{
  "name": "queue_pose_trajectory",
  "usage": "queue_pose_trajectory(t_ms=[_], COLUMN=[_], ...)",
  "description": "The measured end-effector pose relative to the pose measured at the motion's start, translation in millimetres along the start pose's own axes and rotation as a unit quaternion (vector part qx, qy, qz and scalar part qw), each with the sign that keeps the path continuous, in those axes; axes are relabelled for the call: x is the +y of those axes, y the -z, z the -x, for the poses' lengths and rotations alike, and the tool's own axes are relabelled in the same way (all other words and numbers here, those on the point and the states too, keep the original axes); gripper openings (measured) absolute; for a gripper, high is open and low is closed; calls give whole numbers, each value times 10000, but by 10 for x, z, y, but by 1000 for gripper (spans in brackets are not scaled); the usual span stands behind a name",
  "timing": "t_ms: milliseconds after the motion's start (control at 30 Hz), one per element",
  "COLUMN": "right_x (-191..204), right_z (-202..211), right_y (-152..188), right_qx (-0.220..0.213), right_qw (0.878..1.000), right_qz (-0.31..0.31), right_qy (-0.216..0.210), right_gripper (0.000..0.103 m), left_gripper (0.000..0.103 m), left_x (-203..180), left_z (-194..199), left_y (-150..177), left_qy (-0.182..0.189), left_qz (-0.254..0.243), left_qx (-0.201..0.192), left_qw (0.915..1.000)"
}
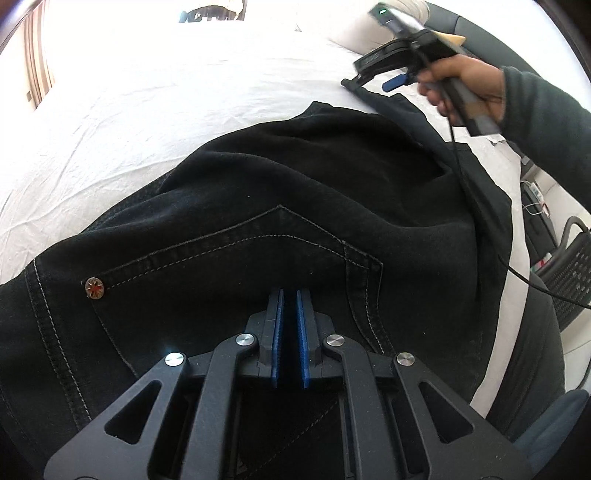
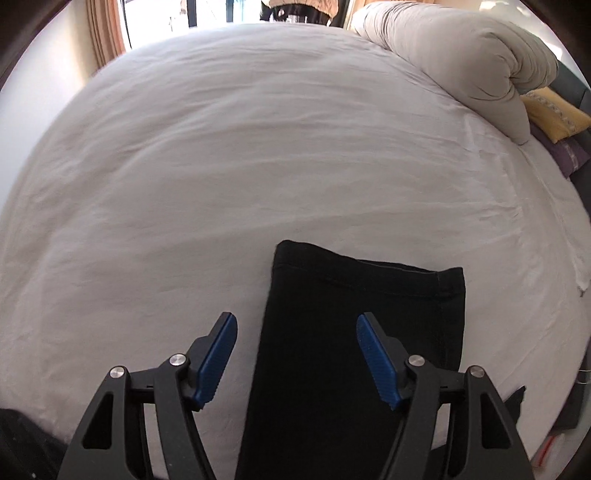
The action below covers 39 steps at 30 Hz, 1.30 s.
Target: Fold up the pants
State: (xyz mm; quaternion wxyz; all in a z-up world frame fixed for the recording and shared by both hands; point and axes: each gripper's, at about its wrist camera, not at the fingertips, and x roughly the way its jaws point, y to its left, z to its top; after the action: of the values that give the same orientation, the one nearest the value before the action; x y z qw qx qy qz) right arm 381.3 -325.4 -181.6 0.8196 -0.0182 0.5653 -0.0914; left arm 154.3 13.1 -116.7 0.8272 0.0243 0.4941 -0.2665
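Black denim pants [image 1: 280, 192] lie on a white bed sheet [image 1: 147, 96], waist and back pocket nearest the left wrist camera, legs stretching away to the upper right. My left gripper [image 1: 289, 295] hovers over the pocket area with its blue pads almost together and no cloth between them. My right gripper [image 1: 373, 83], held by a hand, is at the leg ends. In the right wrist view the right gripper [image 2: 295, 332] is wide open above the stacked leg cuffs [image 2: 365, 295], holding nothing.
A rolled beige duvet [image 2: 461, 62] lies at the far right of the bed, with a yellow pillow [image 2: 554, 114] beside it. Curtains and a window [image 2: 147, 22] stand beyond the bed. A black mesh chair [image 1: 569, 273] and a cable are off the bed's right edge.
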Motion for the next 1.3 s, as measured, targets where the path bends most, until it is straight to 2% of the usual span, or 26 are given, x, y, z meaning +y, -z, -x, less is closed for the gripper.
queue_pose_trajectory(t_ms=[133,233,267,300,333,367,433,500,633,833,967,1033,1100,1167,1300], right_x=[113,150,168,185,196,200,185,105,-119,-599,-953,-1149,-1301,-1460,-1698], right_z=[-237,-283,-300,-312,-317,-321,-303,-278,-130,472,826,946,1048,1161,1317], right_y=[-50,-86,-103,-114,-120,-131,-142,-150,-98,97,356,518,710,922,1314], right_qx=[394,359,362,388,427,453,496,472,299,-528,-1004,-1156,-1287,-1455,-1647], right_qw=[9978,9968,9968,9970,9972,9974,9980,9985,9995,9943,9854,9796,9740,9665,9569], right_qz=[252,303,338,369,385,385,323,174,-134,-746,-1118,-1313,-1476,-1627,-1867], right_qy=[471,639,634,553,472,395,239,212,-36,-542,-802,-993,-1142,-1348,-1495], right_gripper=[70,68,64,54,48,45,23,11,7,7,7,7,6,6,6], left_gripper=[7,7,7,7,7,7,7,7,7,7,8,22,96,99,99], left_x=[16,9,9,13,14,17,0,-14,-35,-112,-201,-256,-317,-381,-454], left_z=[26,40,46,53,62,50,45,42,38,153,471,500,364,166,-194], left_y=[25,33,29,36,42,40,44,55,61,-76,-470,-763,-1022,-1223,-1409], left_qy=[53,40,43,52,60,61,37,7,-15,-182,-216,-140,115,106,-280], left_qz=[65,54,53,56,60,62,45,36,47,104,-113,-393,-709,-1116,-1519], left_qx=[-22,-36,-43,-50,-52,-52,-56,-63,-53,20,-489,-549,-324,-293,205], left_qw=[10000,10000,10000,10000,10000,9999,10000,10000,10000,9998,9985,9976,9969,9933,9878])
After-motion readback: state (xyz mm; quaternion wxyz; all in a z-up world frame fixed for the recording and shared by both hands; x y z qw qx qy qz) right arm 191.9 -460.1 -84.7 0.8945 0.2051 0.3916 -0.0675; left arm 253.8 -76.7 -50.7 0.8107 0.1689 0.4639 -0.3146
